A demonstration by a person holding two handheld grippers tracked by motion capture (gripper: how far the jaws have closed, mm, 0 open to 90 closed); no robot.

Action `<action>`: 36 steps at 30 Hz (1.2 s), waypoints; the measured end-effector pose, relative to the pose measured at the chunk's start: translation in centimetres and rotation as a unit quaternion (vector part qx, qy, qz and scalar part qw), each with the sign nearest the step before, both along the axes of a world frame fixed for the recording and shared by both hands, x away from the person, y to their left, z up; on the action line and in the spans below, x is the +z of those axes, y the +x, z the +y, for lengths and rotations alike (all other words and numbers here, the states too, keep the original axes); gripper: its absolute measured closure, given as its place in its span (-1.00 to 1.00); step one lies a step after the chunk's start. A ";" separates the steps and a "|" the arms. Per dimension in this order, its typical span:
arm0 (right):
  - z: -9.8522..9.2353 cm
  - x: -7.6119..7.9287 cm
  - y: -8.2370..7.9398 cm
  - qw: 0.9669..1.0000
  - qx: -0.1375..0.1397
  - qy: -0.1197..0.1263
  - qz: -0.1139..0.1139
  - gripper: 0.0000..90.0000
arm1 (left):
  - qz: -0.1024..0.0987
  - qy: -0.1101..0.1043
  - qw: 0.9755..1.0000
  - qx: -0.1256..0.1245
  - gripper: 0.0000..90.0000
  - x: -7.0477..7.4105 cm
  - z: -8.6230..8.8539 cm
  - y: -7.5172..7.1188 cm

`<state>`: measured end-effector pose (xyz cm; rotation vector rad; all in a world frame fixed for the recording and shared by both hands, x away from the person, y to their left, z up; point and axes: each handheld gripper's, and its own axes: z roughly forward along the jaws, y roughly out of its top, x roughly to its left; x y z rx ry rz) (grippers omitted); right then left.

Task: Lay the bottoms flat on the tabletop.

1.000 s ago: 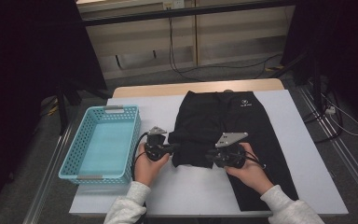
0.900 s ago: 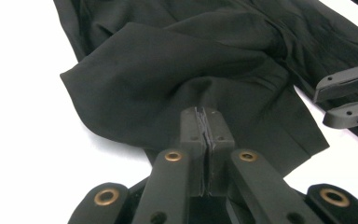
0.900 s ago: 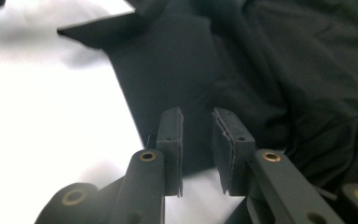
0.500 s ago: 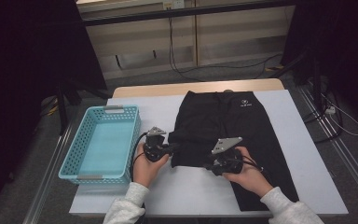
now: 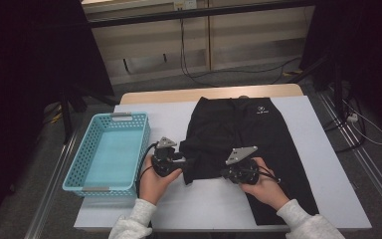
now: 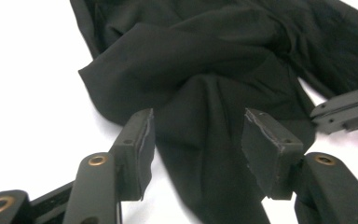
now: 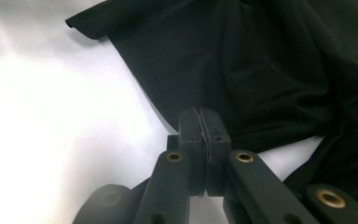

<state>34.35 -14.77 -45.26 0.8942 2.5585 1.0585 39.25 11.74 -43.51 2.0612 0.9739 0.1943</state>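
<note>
Where white logo (image 5: pixel 261 111) sits, unreadable, black trousers (image 5: pixel 258 134)

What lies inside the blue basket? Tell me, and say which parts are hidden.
The blue basket by the black trousers holds nothing on its visible pale floor. The strip just behind its near wall is screened by that wall.

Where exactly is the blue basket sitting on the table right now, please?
In the high view, the blue basket sits at the table's left edge, just left of the left hand-held gripper and the black trousers.
</note>
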 end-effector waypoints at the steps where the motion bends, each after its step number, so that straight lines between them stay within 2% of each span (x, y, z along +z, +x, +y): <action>1: 0.0 0.1 -0.1 1.000 0.001 0.000 0.001 1.00 | 0.003 0.003 1.000 0.002 -0.07 -0.2 0.1 -0.1; 6: -0.9 0.9 -0.7 1.000 0.002 0.026 0.004 1.00 | 0.014 0.022 1.000 0.007 -0.16 -1.0 0.5 -0.4; 10: -1.3 1.1 -1.2 1.000 0.003 0.028 0.004 1.00 | 0.016 0.041 0.999 0.011 -0.14 -1.5 0.6 -0.6; 12: -1.4 1.0 -1.3 1.000 0.002 0.026 0.006 1.00 | 0.017 0.046 0.999 0.011 -0.04 -1.7 0.4 -0.7; 13: -1.4 1.0 -1.4 1.000 0.000 0.027 0.006 1.00 | 0.023 0.048 0.999 0.008 0.01 -1.6 0.4 -0.8; 15: -1.5 1.0 -1.4 1.000 -0.001 0.029 0.004 1.00 | 0.023 0.054 0.998 0.008 0.27 -1.5 0.2 -0.9; 18: -1.5 1.0 -1.3 1.000 -0.003 0.030 0.003 1.00 | 0.015 0.066 0.998 0.013 0.47 -1.5 0.0 -0.9; 19: -1.6 0.9 -1.3 1.000 -0.003 0.030 0.004 1.00 | 0.018 0.064 0.998 0.015 0.57 -1.5 0.1 -0.9; 21: -1.6 0.8 -1.3 1.000 -0.004 0.028 0.004 1.00 | 0.041 0.052 0.998 0.009 0.87 -1.4 0.2 -0.7; 22: -1.7 0.7 -1.2 1.000 -0.003 0.027 0.006 1.00 | 0.042 0.054 0.998 0.008 0.99 -1.4 0.1 -0.7; 26: -1.8 0.7 -1.1 1.000 -0.006 0.029 0.007 1.00 | 0.015 0.043 0.999 0.016 1.00 -0.6 -0.4 -0.8; 30: -1.9 0.5 -0.9 1.000 -0.010 0.017 0.010 1.00 | 0.004 0.039 0.999 0.029 1.00 -0.3 0.0 -0.3; 34: -2.0 0.0 -0.4 0.999 -0.022 0.018 0.018 0.87 | 0.016 0.034 0.999 0.038 1.00 -1.1 0.2 0.7; 36: -1.9 0.0 -0.3 0.999 -0.029 0.023 0.016 0.76 | 0.022 0.038 0.998 0.038 1.00 -1.4 0.2 1.0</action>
